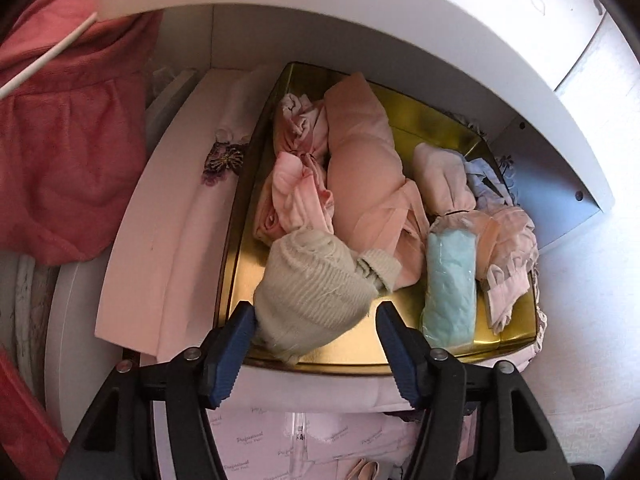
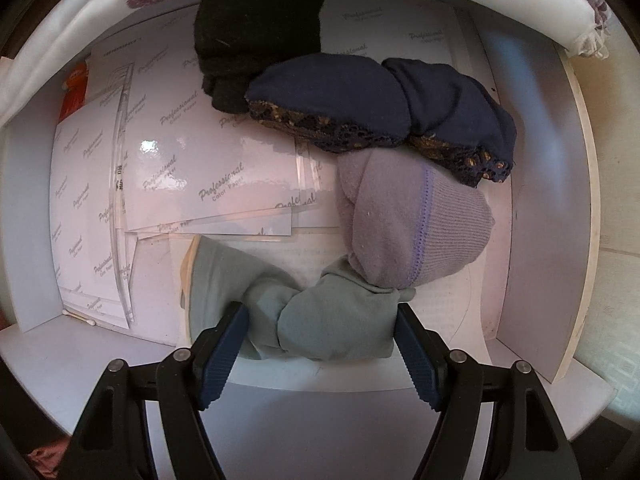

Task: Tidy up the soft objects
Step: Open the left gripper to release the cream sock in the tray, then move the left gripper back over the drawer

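In the left wrist view a gold tray (image 1: 424,128) holds rolled pink garments (image 1: 296,192), a peach bra (image 1: 364,160) and a light blue packet (image 1: 450,280). A cream ribbed sock roll (image 1: 316,296) lies at the tray's near left corner. My left gripper (image 1: 316,320) is open around it; the right pad stands slightly clear of the roll. In the right wrist view my right gripper (image 2: 320,328) points down and is shut on a grey-green sock bundle (image 2: 332,320). A lilac sock roll (image 2: 412,220), a navy lace-trimmed garment (image 2: 360,100) and a black sock (image 2: 260,32) lie beyond it.
A white shelf board (image 1: 360,12) overhangs the tray. A red garment (image 1: 68,140) hangs at the left, and a white cloth with a purple flower (image 1: 224,160) lies beside the tray. Printed paper sheets (image 2: 180,160) line the white compartment, whose walls (image 2: 536,200) close it in.
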### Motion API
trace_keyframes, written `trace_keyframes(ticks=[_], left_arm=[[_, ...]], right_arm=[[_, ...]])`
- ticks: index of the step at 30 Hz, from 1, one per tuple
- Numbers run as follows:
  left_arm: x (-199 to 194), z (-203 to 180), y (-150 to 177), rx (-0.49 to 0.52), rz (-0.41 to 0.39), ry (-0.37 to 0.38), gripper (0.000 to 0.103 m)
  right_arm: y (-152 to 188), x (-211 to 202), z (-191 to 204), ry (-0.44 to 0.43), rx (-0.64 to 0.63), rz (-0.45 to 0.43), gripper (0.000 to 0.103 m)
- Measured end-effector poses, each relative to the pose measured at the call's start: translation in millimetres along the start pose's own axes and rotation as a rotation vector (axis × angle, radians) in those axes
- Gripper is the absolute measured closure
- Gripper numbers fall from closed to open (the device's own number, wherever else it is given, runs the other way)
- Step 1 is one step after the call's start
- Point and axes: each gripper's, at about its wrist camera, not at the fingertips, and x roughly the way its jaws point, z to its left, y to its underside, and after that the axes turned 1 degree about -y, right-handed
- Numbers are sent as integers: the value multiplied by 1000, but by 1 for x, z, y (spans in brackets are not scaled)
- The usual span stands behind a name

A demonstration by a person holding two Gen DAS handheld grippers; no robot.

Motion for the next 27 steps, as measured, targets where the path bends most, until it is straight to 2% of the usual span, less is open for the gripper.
trace_keyframes(ticks=[4,17,27], left_arm=[[-15,-1,11,-3,-37,4,35],[-74,7,50,-40,-127,-6,35],[-81,19,100,-44,-65,-52,35]], right_arm=[[0,0,0,1,-1,-1,28],[2,3,4,14,-11,-8,28],[3,4,10,22,-20,-15,28]])
